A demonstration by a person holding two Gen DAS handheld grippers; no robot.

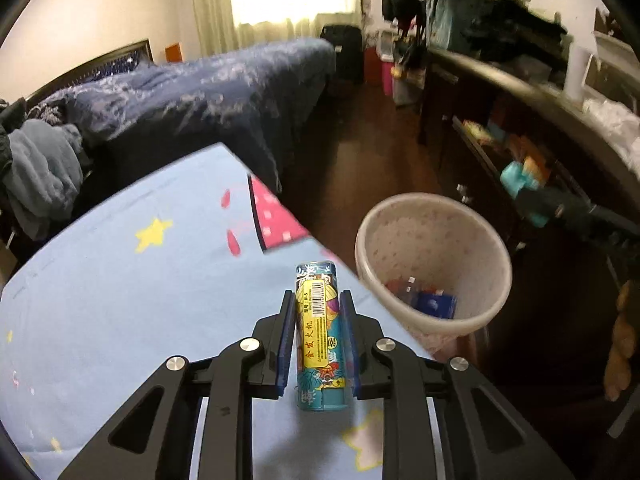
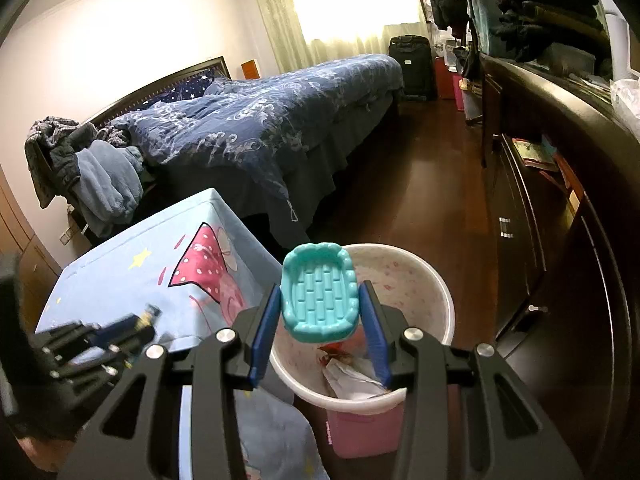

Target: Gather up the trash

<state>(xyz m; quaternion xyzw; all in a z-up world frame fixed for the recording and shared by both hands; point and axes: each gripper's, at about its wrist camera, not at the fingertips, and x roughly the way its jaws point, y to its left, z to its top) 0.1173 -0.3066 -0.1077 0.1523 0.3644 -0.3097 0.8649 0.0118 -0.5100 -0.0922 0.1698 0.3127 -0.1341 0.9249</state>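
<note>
Standing beside the blue-clothed worktop (image 1: 120, 300), a white bin (image 2: 440, 292) already holds crumpled wrappers and a blue packet. The right gripper (image 2: 320, 316) has its jaws clamped on a teal tray (image 2: 318, 292) above the bin. The left gripper (image 1: 318, 344) pinches a patterned can (image 1: 320, 320) over the worktop. Releasing the can here would likely miss the bin.
</note>
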